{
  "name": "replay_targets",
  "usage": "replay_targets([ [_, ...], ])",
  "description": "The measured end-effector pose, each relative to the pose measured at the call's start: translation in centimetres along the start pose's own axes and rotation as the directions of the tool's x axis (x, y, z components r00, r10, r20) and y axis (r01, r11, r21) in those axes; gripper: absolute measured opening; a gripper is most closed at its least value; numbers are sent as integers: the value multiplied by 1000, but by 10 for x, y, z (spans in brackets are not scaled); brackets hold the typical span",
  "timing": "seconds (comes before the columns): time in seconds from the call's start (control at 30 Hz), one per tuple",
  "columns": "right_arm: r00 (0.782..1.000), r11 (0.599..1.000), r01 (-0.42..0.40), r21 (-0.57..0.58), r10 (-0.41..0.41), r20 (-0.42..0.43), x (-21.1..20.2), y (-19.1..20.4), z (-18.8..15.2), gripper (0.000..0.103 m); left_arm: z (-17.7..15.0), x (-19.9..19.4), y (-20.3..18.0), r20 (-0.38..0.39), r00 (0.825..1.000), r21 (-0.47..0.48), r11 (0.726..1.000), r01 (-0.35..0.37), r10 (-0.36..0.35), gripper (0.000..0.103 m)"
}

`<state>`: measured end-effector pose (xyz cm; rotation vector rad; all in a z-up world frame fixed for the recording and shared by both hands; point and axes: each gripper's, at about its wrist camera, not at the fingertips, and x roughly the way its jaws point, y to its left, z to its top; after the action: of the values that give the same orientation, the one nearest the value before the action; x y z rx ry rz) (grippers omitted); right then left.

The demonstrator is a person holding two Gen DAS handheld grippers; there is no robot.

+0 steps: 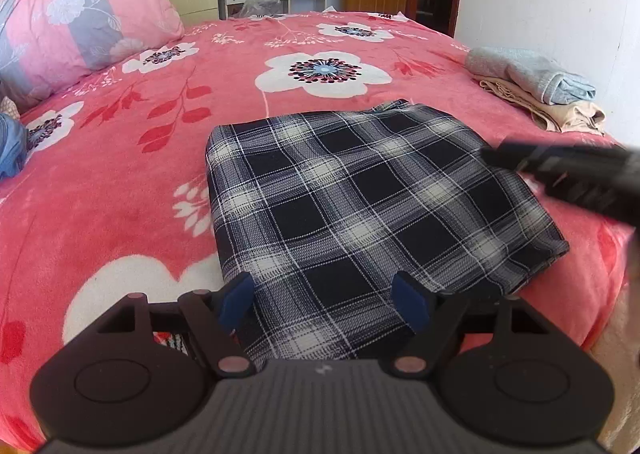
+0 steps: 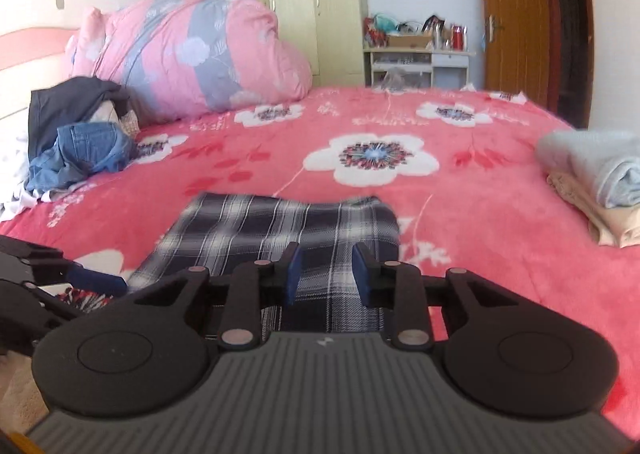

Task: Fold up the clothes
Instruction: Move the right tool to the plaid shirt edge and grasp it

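The left gripper (image 1: 326, 304) is spread wide, its blue pads (image 1: 236, 300) hanging over the near edge of the plaid garment (image 1: 360, 194) with nothing pinched. The right gripper (image 2: 326, 274) stands only narrowly parted, its pads (image 2: 292, 274) apart over the same cloth and gripping nothing; in the left wrist view it enters blurred from the right edge of the frame.

The plaid garment lies folded into a flat rectangle on the pink flowered bedspread (image 1: 120, 194), at the centre of the left wrist view and lower centre of the right.

At the right edge, a folded grey garment (image 2: 596, 162) sits on a beige one (image 2: 608, 226). At the left of the right wrist view lies a heap of unfolded clothes (image 2: 80, 150), with a pink quilt (image 2: 200, 54) behind it.
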<state>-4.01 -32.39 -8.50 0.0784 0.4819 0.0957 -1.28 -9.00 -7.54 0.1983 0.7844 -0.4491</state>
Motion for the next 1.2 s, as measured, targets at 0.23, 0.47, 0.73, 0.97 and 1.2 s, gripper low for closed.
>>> replay_targets([
  [0.23, 999, 1000, 11, 11, -11, -40, 21, -2, -26, 28, 0, 1, -2, 1, 1000, 18, 1000, -11, 11, 79],
  [0.47, 1000, 1000, 9, 22, -8, -20, 19, -2, -31, 28, -1, 1, -1, 7, 1000, 19, 1000, -12, 12, 80],
  [0.73, 1000, 1000, -2, 26, 2, 7, 18, -4, -36, 30, -7, -12, 9, 90, 996, 21, 1000, -11, 9, 80],
  [0.97, 997, 998, -54, 16, 53, 57, 14, -4, -44, 48, 2, -25, 22, 187, 982, -6, 1000, -13, 14, 80],
  [1.2, 989, 993, -117, 35, 113, 96, 7, -10, -45, 57, 15, -19, 28, 261, 965, 7, 1000, 12, -14, 80],
])
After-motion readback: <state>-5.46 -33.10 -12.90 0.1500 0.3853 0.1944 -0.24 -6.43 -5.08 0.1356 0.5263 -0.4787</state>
